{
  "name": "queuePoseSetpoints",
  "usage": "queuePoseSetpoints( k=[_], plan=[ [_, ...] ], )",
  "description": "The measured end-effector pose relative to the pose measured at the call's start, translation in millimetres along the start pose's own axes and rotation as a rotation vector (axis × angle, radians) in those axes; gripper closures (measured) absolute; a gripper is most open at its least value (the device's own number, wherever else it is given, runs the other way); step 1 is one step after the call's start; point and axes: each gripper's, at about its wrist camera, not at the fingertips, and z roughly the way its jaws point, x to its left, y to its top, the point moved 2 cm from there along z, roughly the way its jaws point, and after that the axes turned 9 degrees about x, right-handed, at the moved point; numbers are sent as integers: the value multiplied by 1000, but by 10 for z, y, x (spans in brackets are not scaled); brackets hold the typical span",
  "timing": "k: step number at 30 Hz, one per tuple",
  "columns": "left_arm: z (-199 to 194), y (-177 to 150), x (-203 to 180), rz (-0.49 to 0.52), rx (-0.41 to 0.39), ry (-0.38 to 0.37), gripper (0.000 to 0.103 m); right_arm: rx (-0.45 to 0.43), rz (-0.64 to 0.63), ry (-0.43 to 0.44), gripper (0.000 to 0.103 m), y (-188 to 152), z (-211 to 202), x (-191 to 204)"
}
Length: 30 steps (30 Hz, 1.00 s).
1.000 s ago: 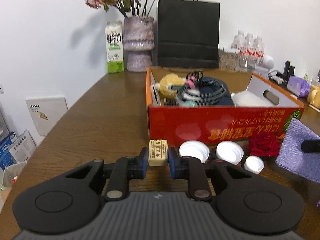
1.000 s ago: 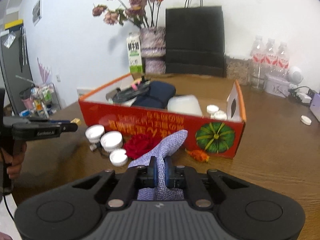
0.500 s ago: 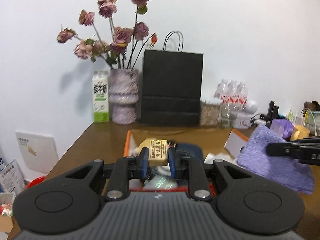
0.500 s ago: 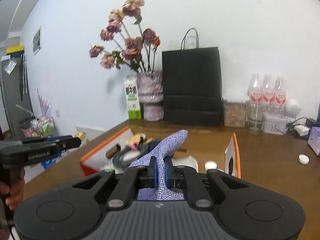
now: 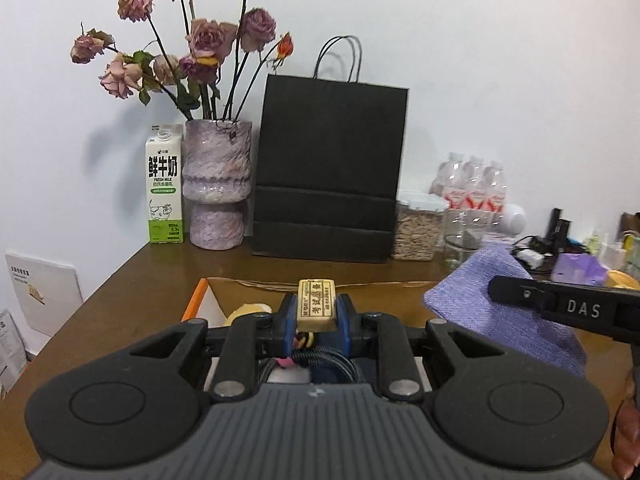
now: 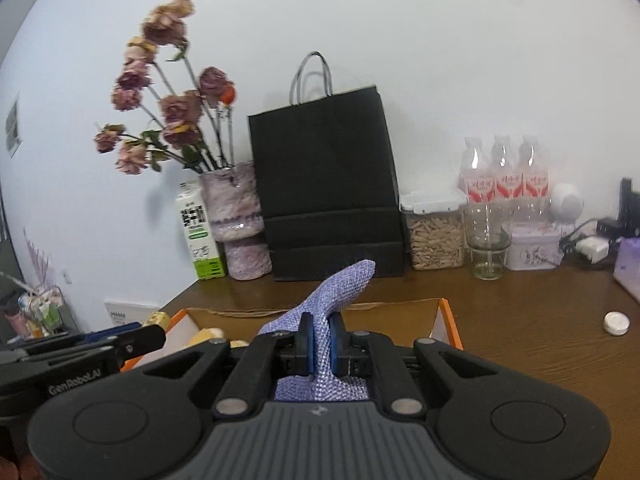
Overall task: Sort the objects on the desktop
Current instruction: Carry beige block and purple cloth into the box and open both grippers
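Observation:
My left gripper (image 5: 316, 316) is shut on a small gold bar-shaped block (image 5: 315, 305) with printed characters and holds it above the open orange cardboard box (image 5: 196, 300). My right gripper (image 6: 319, 340) is shut on a purple knitted cloth (image 6: 340, 288) and also holds it over the box (image 6: 448, 320). The cloth (image 5: 480, 300) and the right gripper's finger (image 5: 560, 304) show at the right of the left wrist view. Inside the box I see a yellow object (image 5: 244, 312) and a coiled dark cable (image 5: 316, 360).
Along the back wall stand a milk carton (image 5: 165, 192), a purple vase of dried roses (image 5: 218, 188), a black paper bag (image 5: 330, 168), a jar of seeds (image 6: 434, 232), a glass (image 6: 488, 248) and water bottles (image 6: 500, 176). A white cap (image 6: 616, 322) lies on the table at right.
Both grippers have risen from table level with their objects and now hover over the box. The caps and red flower in front of the box have dropped out of view.

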Motion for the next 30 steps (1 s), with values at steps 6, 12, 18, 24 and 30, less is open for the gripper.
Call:
queuePoseSetpoints(
  k=[6,12,18,24,30],
  plan=[
    [289,-147,93,8,15,92,81,53,-10,-40,96,-163,375,-117],
    [369,-225,124,15,52,111,81,59,-21,-27,96,-248,387,-117],
    [356,-269,86,33,58,98,81,63,-34,-35,96,-301,368,-104],
    [315,-293,29,51,35,99,80,63,-44,-33,87,-317,345,-90],
    [167,-279,13,54,-30,117,5,38,-41,-59,2,-314,265,-89]
  ],
)
